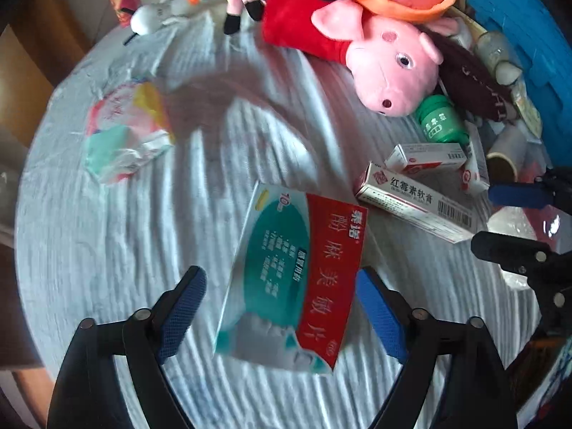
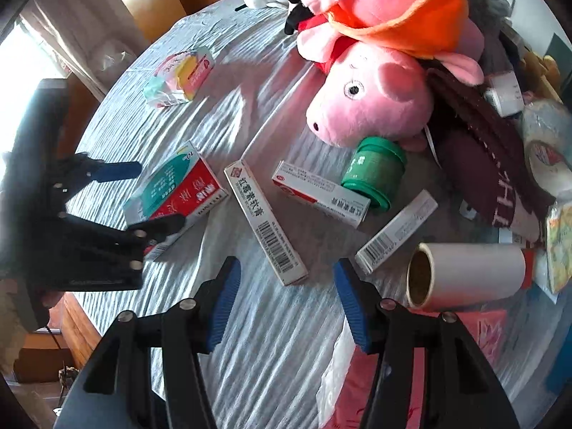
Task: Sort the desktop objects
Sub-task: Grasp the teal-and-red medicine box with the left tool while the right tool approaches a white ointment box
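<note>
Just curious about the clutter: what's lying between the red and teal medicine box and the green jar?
In the right wrist view, two long white ointment cartons lie between the red and teal medicine box and the green jar; the farther carton seems to touch the jar.

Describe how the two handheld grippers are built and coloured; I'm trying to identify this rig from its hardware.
Both look alike. The left gripper and the right gripper each have black angular linkage arms joined by round silver pivot bolts. Each of the fingers ends in a flat blue pad with a fine ribbed or mesh texture. No cables, logos or sleeves are visible.
</note>
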Demonstrator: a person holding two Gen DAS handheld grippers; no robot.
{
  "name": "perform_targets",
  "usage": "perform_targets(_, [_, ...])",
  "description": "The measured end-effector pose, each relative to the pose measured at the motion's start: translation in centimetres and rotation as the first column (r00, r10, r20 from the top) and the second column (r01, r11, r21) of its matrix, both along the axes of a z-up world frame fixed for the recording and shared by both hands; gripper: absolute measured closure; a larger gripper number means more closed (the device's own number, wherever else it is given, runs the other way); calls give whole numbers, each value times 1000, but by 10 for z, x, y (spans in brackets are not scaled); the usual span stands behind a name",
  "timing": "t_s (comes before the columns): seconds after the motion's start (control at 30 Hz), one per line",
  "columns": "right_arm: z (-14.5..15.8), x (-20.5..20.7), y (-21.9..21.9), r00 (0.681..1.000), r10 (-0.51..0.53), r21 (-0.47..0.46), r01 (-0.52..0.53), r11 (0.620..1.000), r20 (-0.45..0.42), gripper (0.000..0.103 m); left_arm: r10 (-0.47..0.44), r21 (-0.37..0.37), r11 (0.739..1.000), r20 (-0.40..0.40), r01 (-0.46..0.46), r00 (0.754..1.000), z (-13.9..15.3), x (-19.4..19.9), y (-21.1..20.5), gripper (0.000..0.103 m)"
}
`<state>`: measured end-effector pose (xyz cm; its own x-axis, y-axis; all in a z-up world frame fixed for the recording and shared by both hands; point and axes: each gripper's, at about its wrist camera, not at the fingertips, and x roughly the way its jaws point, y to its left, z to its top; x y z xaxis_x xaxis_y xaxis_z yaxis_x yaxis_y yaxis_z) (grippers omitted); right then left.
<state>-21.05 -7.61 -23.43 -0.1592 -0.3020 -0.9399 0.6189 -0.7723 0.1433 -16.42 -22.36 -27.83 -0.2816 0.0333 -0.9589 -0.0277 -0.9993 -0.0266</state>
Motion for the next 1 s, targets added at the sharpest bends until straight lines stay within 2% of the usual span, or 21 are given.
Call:
perform_targets(0.07, [-3,-3,-5,1000,17,6,-17,1000,-2,49,11,-7,1000,14,-11,1000,-7,-2,-2,13])
perform_targets(0.1, [-5,-4,-9,1000,27,10,-27,1000,-2,49,19,-22,1000,20,-19,1000,-10,-1,-4,8])
perform_targets(0.13, [-7,-6,-12,999,37,13,-37,999,-2,49,27,-37,999,26,-26,999,-14,-1,-6,8])
perform_targets(0.33, [-24,-14,-32,997,74,42,-74,996,-6,48,93,-21,995,25,-93,995,-17,10,-22,7])
perform_targets(0.37, [-28,-15,-34,997,75,50,-74,996,-7,48,100,-20,995,23,-100,995,-17,12,-23,1])
perform_targets(0.4, [-33,-16,-36,997,74,60,-73,995,-8,46,107,-19,994,22,-107,994,-18,14,-24,0])
perform_targets(0.7, [-33,-16,-37,998,56,64,-55,996,-19,45,144,-15,989,5,-144,990,-20,29,-32,0])
perform_targets(0.8, [-34,-17,-35,999,47,51,-46,998,-12,35,147,-15,989,-1,-147,989,-19,33,-33,0])
perform_targets(0.87, [-35,-16,-38,999,42,84,-40,996,-22,35,150,-15,989,-4,-150,989,-18,37,-33,0])
perform_targets(0.9, [-34,-14,-37,999,36,95,-33,995,-32,36,151,-15,988,-6,-151,989,-18,38,-33,4])
perform_targets(0.93, [-33,-12,-34,999,29,101,-25,995,-44,40,150,-14,988,-15,-151,988,-16,41,-34,8])
perform_targets(0.97, [-32,-10,-31,998,22,107,-16,994,-57,46,150,-14,989,-27,-150,988,-14,44,-34,22])
perform_targets(1.0, [-31,-9,-29,998,17,108,-9,994,-68,63,153,-15,988,-32,-154,988,-13,45,-34,23])
